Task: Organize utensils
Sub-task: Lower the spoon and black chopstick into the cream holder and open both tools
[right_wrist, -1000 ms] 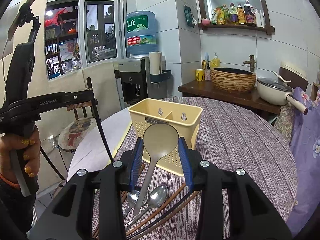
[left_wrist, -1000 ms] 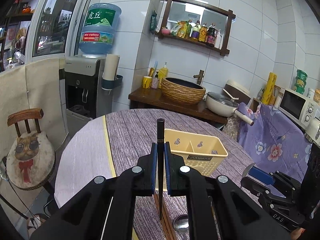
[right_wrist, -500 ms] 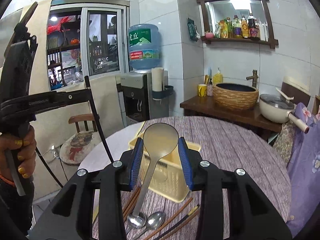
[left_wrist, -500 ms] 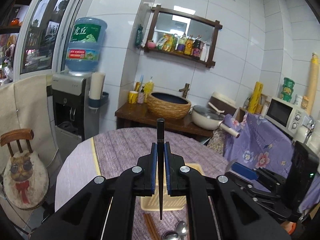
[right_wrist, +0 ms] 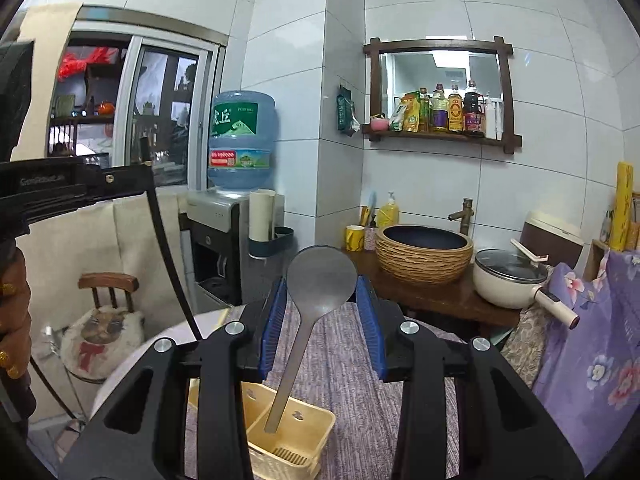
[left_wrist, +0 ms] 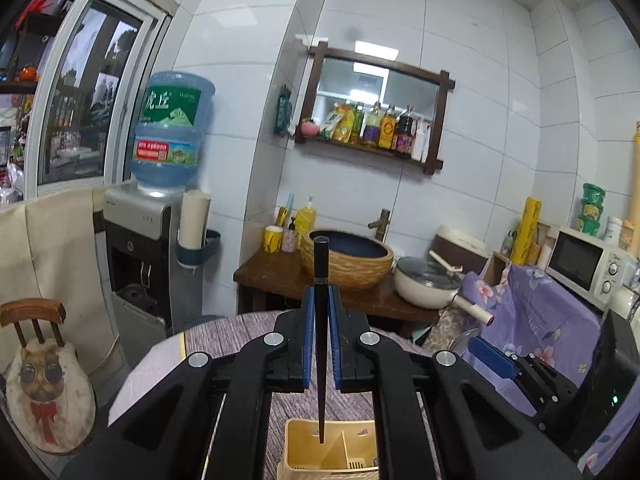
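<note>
My left gripper (left_wrist: 320, 304) is shut on a black chopstick (left_wrist: 321, 340) that stands nearly upright, its lower tip hanging over the left compartment of the yellow utensil holder (left_wrist: 356, 440). My right gripper (right_wrist: 321, 292) is shut on the bowl of a metal spoon (right_wrist: 320, 276), whose handle hangs down over the same yellow utensil holder (right_wrist: 308, 436). In the right wrist view the left gripper (right_wrist: 132, 184) shows at the left edge with the black chopstick (right_wrist: 168, 256) curving down from it. In the left wrist view the right gripper's body (left_wrist: 520, 368) sits at the lower right.
The round table (right_wrist: 352, 360) has a purple striped cloth. Behind it a wooden counter (left_wrist: 280, 276) carries a woven basin (left_wrist: 346, 258) and a lidded pot (left_wrist: 428, 284). A water dispenser (left_wrist: 140, 260) and a small chair (left_wrist: 36, 364) stand at the left, a microwave (left_wrist: 584, 262) at the right.
Both grippers have risen with their utensils, so the yellow holder has slid to the bottom of each view. The spoons and chopsticks lying on the table have dropped out of sight.
</note>
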